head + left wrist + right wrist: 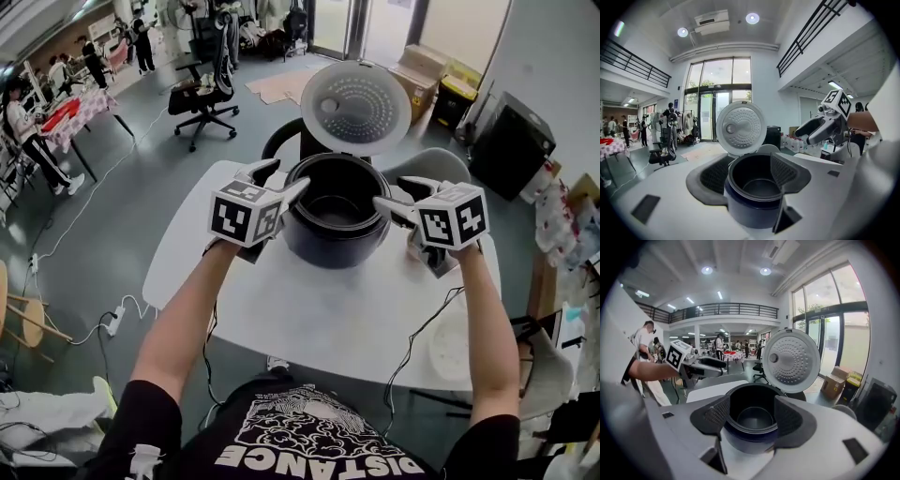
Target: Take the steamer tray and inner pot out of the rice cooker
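Flanking the open rice cooker (328, 246) on the white table (309, 323) with left gripper (289, 174) and right gripper (389, 190), each spread wide, gripping nothing; inside, the inner pot (337, 211)

Daylight is pouring through the tall windows (717, 98) and ceiling lamps (752, 18) are glowing, making everything bright. The white table (309, 319) is glaring mildly; the pot (752, 418) interior is sitting in shadow. Fisheye lenses are bending the edges and blackening the gripper views' corners.
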Demonstrator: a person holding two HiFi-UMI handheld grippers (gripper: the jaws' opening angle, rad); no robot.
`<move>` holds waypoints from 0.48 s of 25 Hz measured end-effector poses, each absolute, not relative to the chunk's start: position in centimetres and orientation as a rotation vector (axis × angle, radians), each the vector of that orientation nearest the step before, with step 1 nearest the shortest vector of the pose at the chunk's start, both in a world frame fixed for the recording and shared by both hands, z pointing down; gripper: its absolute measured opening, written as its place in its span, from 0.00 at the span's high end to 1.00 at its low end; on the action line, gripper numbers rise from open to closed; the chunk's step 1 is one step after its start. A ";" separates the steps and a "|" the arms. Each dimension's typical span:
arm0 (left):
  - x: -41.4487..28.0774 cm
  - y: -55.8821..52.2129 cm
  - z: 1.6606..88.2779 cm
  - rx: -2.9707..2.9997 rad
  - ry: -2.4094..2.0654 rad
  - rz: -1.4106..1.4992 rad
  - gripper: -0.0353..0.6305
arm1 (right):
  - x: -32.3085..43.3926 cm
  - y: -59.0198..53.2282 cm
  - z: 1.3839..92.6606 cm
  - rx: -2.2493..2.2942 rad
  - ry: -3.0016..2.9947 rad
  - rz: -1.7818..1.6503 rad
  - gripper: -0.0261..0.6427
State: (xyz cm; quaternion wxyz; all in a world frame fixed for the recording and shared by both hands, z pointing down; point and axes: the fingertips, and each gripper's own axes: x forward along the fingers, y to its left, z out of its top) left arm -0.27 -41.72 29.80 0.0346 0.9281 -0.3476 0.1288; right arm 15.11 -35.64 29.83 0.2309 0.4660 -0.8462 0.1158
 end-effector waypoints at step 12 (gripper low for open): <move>0.2 -48.6 31.4 2.666 -0.763 0.365 0.51 | 15.7 -40.0 33.5 1.332 -2.291 0.657 0.53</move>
